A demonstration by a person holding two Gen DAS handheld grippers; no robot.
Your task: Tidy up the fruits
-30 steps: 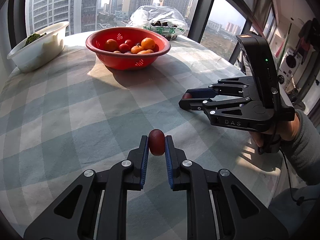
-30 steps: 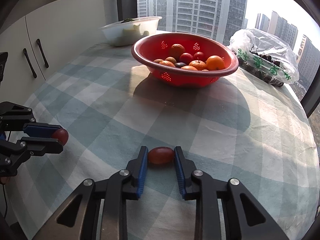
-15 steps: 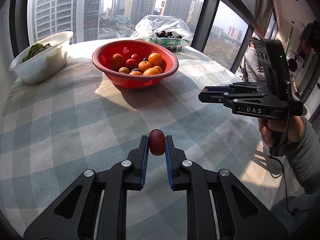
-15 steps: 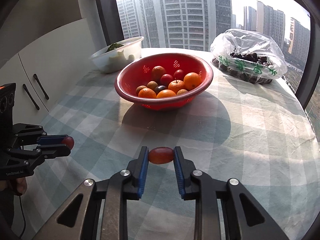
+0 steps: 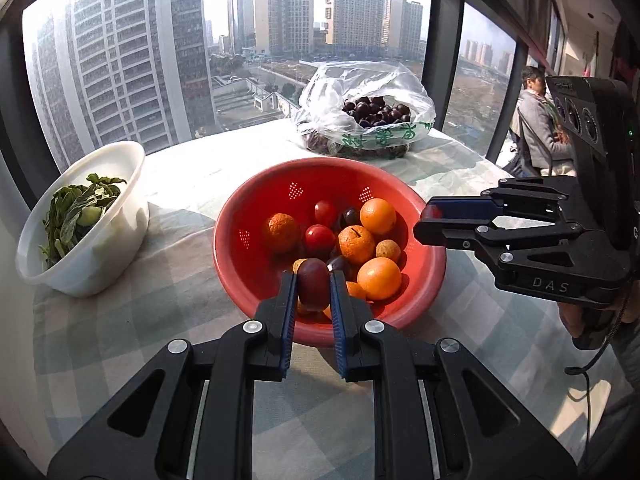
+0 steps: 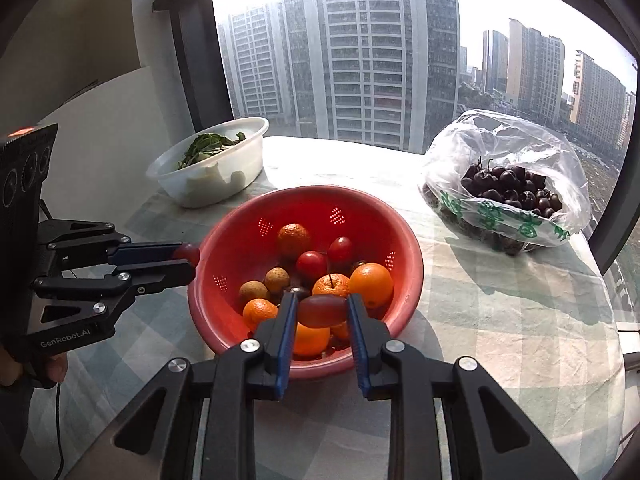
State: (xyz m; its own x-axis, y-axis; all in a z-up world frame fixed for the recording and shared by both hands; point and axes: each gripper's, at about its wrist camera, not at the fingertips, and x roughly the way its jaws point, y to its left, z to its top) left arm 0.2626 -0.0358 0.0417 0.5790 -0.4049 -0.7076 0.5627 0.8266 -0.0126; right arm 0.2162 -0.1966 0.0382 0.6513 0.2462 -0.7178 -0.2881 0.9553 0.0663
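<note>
Fruit fills the bottom of the red bowl [image 5: 256, 216], which stands in the middle of the worktop [image 5: 120, 320] on a checked cloth: oranges [image 5: 378, 216], small red tomatoes [image 5: 320, 238], some pale brown round fruits [image 6: 277, 280] and dark plums.

The left gripper [image 5: 313, 288] is closed on a dark red plum [image 5: 313, 285], which stands upright between the blue pads [image 5: 289, 312]. In the left wrist view this plum is over the near rim of the red bowl, above the fruit inside. In the right wrist view the same gripper [image 6: 186, 258] comes from the left side of the bowl, with its tip at the bowl's left rim.

The right gripper [image 6: 322, 312] is closed on a second red fruit [image 6: 322, 311], an oblong one that lies crosswise between the pads. It is also over the near part of the red bowl, above the oranges. In the left wrist view the right gripper [image 5: 430, 220] is at the right rim of the bowl, and only a small red part of its fruit shows at the tip.

Behind the red bowl to the left stands a white bowl [image 5: 120, 216] with green leaves [image 5: 76, 212]. Behind it to the right lies a clear plastic bag [image 6: 520, 160] of dark cherries [image 6: 508, 188].
</note>
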